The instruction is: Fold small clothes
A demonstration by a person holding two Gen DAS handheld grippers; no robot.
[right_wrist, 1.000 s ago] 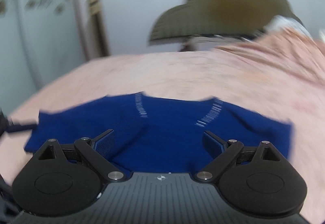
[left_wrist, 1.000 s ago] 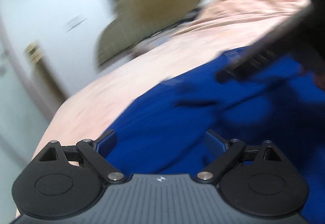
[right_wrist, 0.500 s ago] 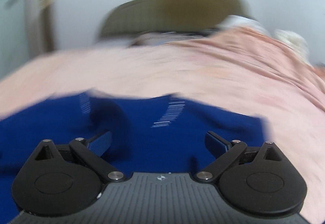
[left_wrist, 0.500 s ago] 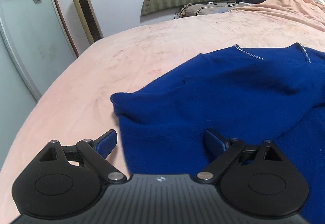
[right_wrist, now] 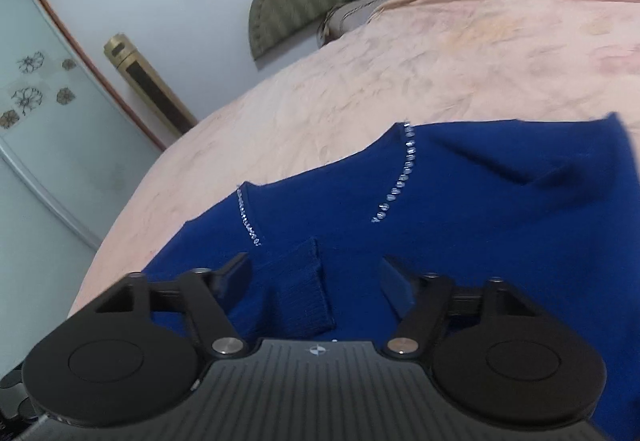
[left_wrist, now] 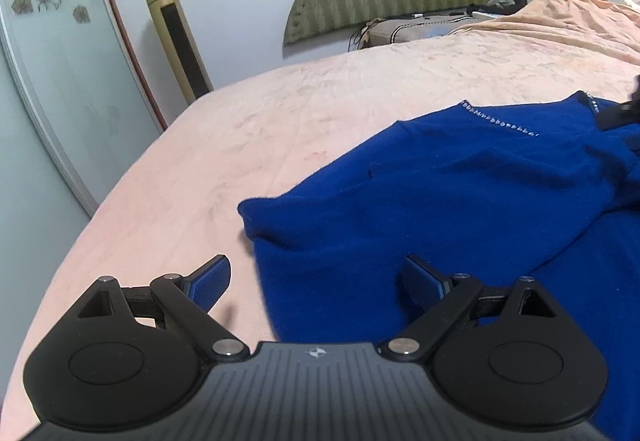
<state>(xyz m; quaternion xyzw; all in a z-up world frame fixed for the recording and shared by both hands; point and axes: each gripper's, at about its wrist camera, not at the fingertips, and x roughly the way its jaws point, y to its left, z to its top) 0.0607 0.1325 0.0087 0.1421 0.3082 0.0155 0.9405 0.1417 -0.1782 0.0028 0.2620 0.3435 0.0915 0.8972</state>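
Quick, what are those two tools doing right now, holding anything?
Left tool: open, holding nothing, at the edge of the blue sweater.
Right tool: open, holding nothing, over the sweater's cuff.

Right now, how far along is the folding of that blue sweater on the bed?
Early on. Done: the dark blue knit sweater with rhinestone trim lies on the peach bedspread, and a ribbed cuff already rests on its body, so one sleeve looks folded in. In hand: nothing; the left tool and the right tool are open above it. Left: the other side and the final fold.
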